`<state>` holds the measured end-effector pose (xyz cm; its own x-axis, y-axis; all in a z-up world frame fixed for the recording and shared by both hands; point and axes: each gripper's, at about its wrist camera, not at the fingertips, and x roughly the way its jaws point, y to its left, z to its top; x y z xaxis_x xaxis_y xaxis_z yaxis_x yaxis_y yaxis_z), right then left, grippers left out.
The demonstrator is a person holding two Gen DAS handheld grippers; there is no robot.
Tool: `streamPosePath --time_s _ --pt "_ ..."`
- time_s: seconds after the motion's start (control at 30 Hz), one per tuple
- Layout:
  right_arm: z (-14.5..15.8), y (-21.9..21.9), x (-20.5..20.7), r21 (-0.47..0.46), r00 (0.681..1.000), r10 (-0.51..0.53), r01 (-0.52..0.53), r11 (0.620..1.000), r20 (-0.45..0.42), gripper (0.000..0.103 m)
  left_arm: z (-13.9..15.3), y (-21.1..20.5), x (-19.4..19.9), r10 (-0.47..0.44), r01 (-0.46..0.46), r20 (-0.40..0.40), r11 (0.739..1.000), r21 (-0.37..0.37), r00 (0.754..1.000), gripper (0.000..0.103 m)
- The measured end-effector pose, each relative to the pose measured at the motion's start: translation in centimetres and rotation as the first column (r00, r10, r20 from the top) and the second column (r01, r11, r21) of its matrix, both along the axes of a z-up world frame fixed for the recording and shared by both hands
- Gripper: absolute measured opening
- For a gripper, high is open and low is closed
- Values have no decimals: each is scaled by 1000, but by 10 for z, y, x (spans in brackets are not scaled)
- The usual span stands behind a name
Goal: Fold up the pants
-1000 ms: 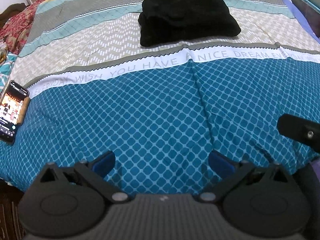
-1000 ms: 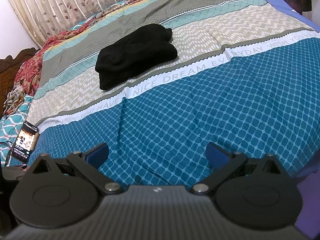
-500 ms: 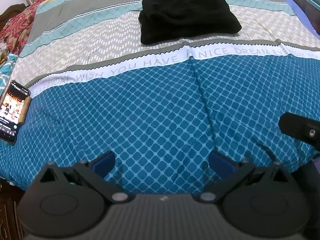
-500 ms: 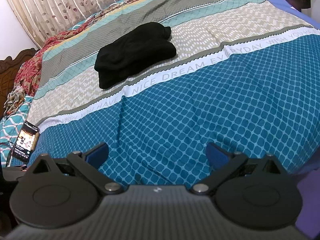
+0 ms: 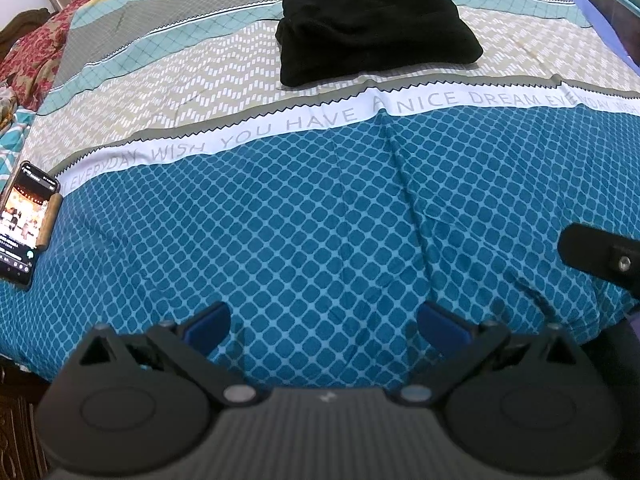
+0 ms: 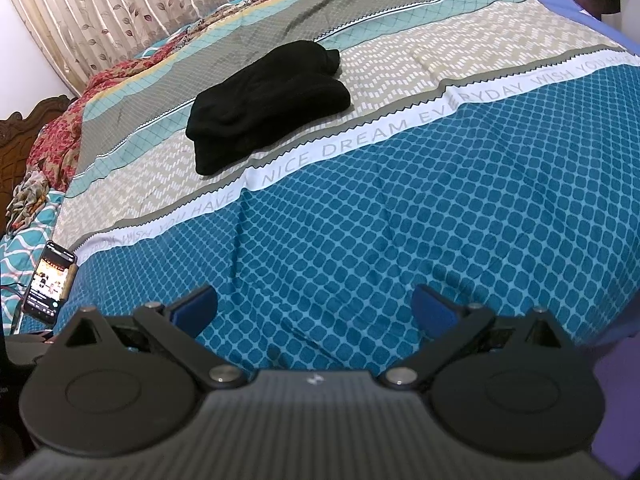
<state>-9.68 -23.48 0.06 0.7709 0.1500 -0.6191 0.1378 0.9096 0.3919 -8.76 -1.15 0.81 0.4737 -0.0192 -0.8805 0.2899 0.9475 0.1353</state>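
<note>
Black soft fabric pants, lying folded toward the bed's far edge, need no hold, so my left gripper and right gripper hang spread and empty at its near edge.

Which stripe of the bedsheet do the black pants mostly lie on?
The black pants lie mostly on the beige zigzag stripe, beyond the white lettered band, not on the blue diamond area.

Room's evenly lit, kinda soft and flat, no glare. Bedspread bends hard toward the edges from the fisheye, corners go dark. Pants are so black their folds barely show.
</note>
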Motion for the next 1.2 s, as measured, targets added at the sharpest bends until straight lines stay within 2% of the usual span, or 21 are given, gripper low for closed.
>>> streamPosePath --time_s 0.23,0.8,1.2 --pt "0 0 0 -1 1000 1 -1 1000 0 103 4 0 -1 0 0 30 1000 -6 1000 103" --pt "3 2 0 -11 1000 5 -5 1000 12 103 18 4 -1 47 -56 160 997 53 986 103" --pt "5 5 0 -20 1000 18 -18 1000 20 103 20 8 4 96 -104 144 993 50 985 103"
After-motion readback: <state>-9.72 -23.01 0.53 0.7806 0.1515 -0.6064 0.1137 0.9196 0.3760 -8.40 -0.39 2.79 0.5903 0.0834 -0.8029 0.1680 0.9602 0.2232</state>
